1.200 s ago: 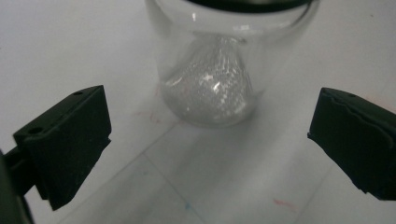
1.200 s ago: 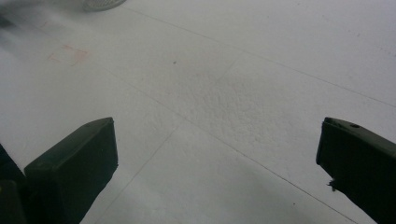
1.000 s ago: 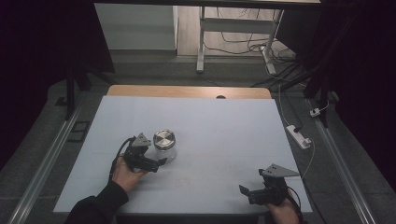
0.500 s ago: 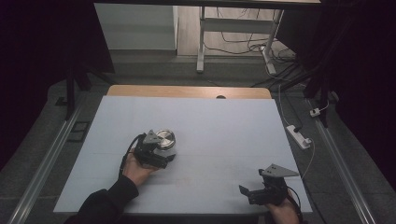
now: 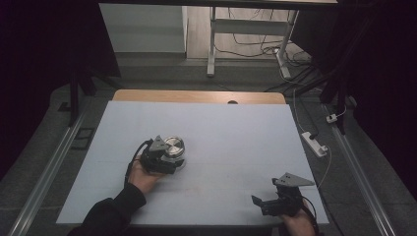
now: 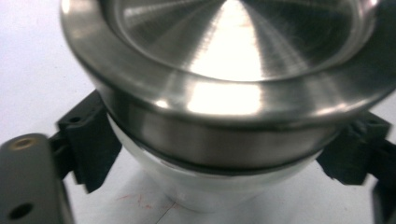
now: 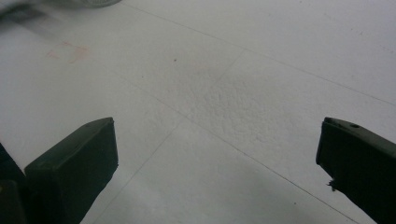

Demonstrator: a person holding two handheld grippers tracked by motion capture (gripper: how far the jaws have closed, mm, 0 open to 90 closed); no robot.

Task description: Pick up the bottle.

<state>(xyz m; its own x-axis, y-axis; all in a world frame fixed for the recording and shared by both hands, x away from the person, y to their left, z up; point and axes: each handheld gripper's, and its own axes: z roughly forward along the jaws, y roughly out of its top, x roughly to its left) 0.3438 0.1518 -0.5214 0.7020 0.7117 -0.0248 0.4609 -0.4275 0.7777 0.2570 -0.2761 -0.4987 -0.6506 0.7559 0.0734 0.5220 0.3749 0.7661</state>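
Observation:
A squat white jar (image 5: pixel 174 147) with a brushed steel lid (image 6: pixel 233 51) stands left of the table's middle. My left gripper (image 5: pixel 173 158) reaches it from the near left. Its jaws have just been closing with the jar between them, and the black pads (image 6: pixel 91 140) now press on both sides of the white body (image 6: pixel 215 186) just under the lid. My right gripper (image 5: pixel 260 205) rests near the table's front right corner. Its jaws (image 7: pixel 217 154) stand wide apart over bare white surface, with nothing between them.
The white table top (image 5: pixel 246 137) has a wooden strip (image 5: pixel 196 96) along its far edge. A white power strip (image 5: pixel 314 143) lies on the floor to the right. Metal rails (image 5: pixel 49 172) run along both sides of the table.
My left gripper has slid forward around the jar, and its jaws have come in against the jar's sides. The right gripper has stayed where it was.

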